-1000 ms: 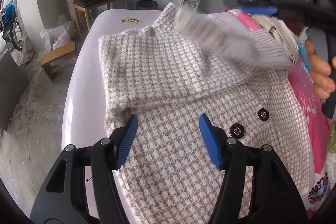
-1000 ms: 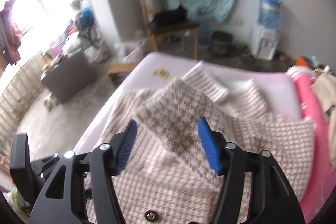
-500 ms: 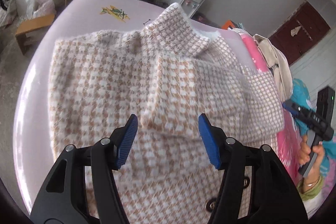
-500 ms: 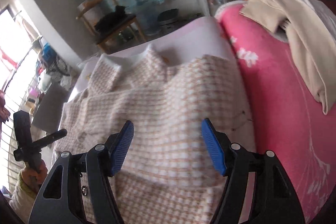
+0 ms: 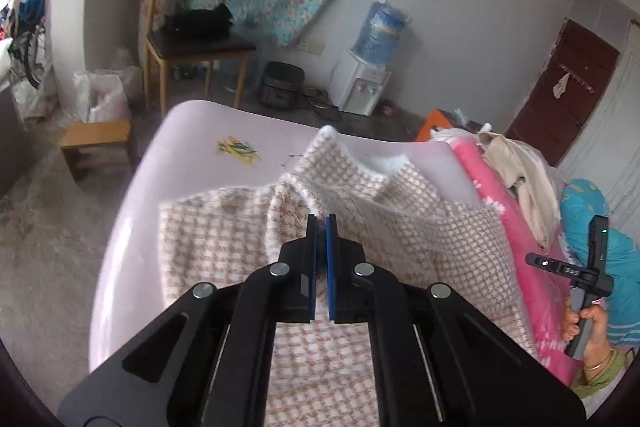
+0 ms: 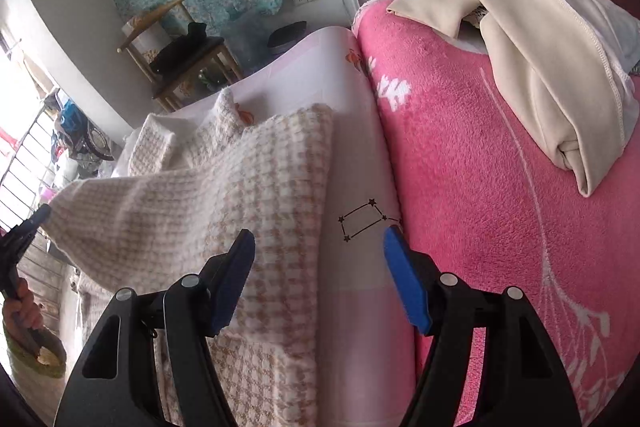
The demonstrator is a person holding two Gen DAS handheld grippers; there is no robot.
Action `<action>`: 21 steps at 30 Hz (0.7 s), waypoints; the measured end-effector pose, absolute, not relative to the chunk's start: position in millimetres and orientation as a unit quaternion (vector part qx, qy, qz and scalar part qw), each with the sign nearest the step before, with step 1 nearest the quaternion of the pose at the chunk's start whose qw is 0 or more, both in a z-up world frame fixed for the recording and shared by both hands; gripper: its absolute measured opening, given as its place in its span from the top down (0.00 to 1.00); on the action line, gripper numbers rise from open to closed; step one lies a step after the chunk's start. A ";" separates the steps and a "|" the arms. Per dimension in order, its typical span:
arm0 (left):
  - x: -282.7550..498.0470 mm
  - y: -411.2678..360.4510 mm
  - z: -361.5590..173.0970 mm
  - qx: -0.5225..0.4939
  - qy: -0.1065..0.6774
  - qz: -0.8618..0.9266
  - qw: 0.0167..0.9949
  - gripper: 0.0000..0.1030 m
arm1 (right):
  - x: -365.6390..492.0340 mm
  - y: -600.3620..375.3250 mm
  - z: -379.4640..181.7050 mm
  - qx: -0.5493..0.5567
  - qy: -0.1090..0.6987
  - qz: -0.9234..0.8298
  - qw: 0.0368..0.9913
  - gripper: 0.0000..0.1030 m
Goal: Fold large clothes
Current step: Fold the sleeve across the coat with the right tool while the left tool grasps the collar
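left gripper [image 5: 321, 223]: jaws just closed, pinched on a raised fold of the houndstooth jacket [image 5: 224, 247] | right gripper [image 6: 320, 247]: jaws wide, nothing between, over the jacket's right edge | jacket: spread on pale pink sheet [image 6: 352, 155], bare strip before pink blanket [image 6: 480, 187] | beige garment [image 6: 540, 67] far right

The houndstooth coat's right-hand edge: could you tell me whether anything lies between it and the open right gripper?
Nothing visible does. The right gripper hangs open over the edge of the houndstooth coat, with only bare pale sheet beneath. The cream garment lies apart on the pink blanket.
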State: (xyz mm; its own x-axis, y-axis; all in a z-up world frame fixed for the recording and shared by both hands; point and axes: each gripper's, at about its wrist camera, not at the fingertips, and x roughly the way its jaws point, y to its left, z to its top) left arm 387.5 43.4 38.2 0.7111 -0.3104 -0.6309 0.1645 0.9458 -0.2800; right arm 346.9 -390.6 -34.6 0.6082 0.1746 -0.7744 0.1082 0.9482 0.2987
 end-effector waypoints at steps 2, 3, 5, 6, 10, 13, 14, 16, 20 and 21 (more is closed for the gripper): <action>390.1 48.7 15.8 -0.083 0.392 -0.108 0.910 0.97 | 349.1 -383.4 -36.5 0.142 0.447 0.017 0.883 0.37; 393.7 52.1 3.5 -0.079 0.411 -0.098 0.903 0.97 | 350.0 -379.8 -37.2 0.132 0.449 0.014 0.883 0.37; 393.9 59.8 -20.2 -0.075 0.436 -0.087 0.893 0.97 | 354.4 -371.6 -37.9 0.108 0.451 0.005 0.886 0.48; 392.6 60.2 -28.3 -0.071 0.440 -0.086 0.891 0.97 | 356.8 -367.4 -36.7 0.098 0.451 0.003 0.887 0.56; 390.5 60.6 -40.9 -0.067 0.442 -0.081 0.891 0.96 | 370.3 -336.5 -24.7 0.052 0.434 0.026 0.899 0.68; 392.1 61.9 -42.5 -0.068 0.444 -0.080 0.890 0.96 | 386.2 -313.7 -31.2 -0.013 0.434 0.026 0.900 0.68; 390.7 60.8 -43.1 -0.067 0.445 -0.080 0.890 0.96 | 394.0 -312.4 -40.6 -0.035 0.444 0.012 0.895 0.68; 388.1 60.4 -42.7 -0.061 0.445 -0.081 0.890 0.86 | 408.4 -322.5 -64.9 -0.048 0.480 -0.017 0.876 0.68; 375.3 68.9 -23.8 -0.064 0.411 -0.098 0.904 0.80 | 406.5 -335.5 -55.6 -0.039 0.473 -0.028 0.880 0.65; 372.2 68.4 -17.1 -0.060 0.399 -0.108 0.909 0.77 | 405.8 -337.4 -49.6 -0.036 0.473 -0.033 0.879 0.65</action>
